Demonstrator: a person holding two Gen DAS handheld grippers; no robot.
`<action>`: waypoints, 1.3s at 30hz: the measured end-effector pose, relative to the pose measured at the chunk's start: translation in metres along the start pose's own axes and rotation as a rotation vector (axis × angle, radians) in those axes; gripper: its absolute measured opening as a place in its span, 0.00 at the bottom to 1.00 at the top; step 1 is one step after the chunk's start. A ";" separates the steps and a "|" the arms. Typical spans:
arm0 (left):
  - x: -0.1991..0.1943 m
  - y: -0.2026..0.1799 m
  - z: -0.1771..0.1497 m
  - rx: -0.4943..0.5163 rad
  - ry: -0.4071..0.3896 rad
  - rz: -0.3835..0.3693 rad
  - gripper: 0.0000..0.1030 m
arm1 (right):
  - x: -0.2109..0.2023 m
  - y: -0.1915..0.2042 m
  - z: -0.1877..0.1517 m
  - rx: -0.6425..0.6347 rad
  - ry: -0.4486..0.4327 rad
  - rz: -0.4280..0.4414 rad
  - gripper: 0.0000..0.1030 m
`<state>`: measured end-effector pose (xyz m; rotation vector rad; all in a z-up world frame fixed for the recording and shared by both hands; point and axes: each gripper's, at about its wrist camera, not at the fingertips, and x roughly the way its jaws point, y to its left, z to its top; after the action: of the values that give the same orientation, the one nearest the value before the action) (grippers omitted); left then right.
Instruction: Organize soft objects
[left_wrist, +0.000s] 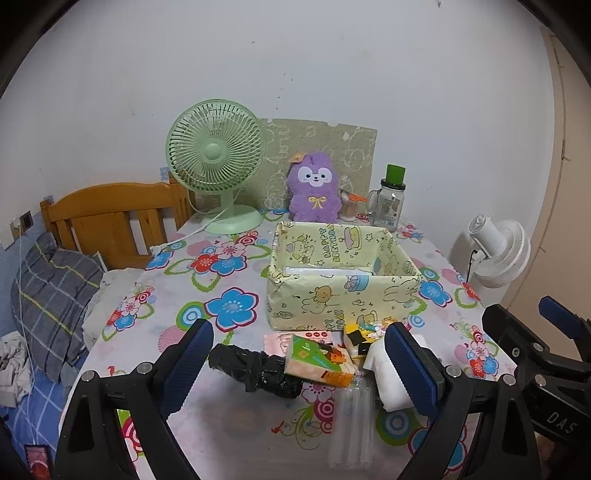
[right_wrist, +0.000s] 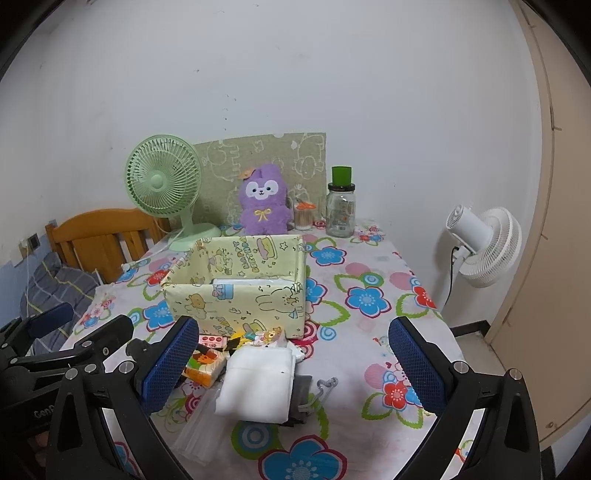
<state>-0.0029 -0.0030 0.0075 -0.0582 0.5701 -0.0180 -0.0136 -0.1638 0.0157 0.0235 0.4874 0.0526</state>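
Both the left gripper (left_wrist: 297, 363) and right gripper (right_wrist: 293, 363) stood spread apart, empty, above the clutter. The black bag (left_wrist: 255, 369) lay lengthwise left-to-right before the yellow box (left_wrist: 332, 295).

- Ahead of your left claw (left_wrist: 299, 363) lie the crumpled bag (left_wrist: 255, 369) and tissue pack (left_wrist: 317, 360).
- Beyond them sits the box (left_wrist: 340, 291).
- Behind it, the plush toy (left_wrist: 314, 190).

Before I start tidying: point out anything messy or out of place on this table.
A jumble of soft items lies loose in front of the yellow box, not in it: a crumpled black plastic bag, a tissue pack, white folded cloth and clear plastic sleeves, overlapping. The box itself looks nearly empty. Both grippers are open, holding nothing.
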 end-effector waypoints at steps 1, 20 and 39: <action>0.000 0.000 0.000 0.001 0.001 0.001 0.92 | 0.000 0.000 0.000 0.001 0.000 0.001 1.00; -0.003 -0.002 0.000 0.021 -0.012 0.009 0.92 | -0.001 -0.002 0.002 0.011 0.003 -0.010 1.00; 0.000 -0.005 -0.001 0.023 -0.002 0.007 0.92 | -0.001 -0.004 0.002 0.031 0.005 -0.015 1.00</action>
<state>-0.0036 -0.0081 0.0072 -0.0344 0.5677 -0.0178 -0.0139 -0.1675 0.0176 0.0497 0.4928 0.0300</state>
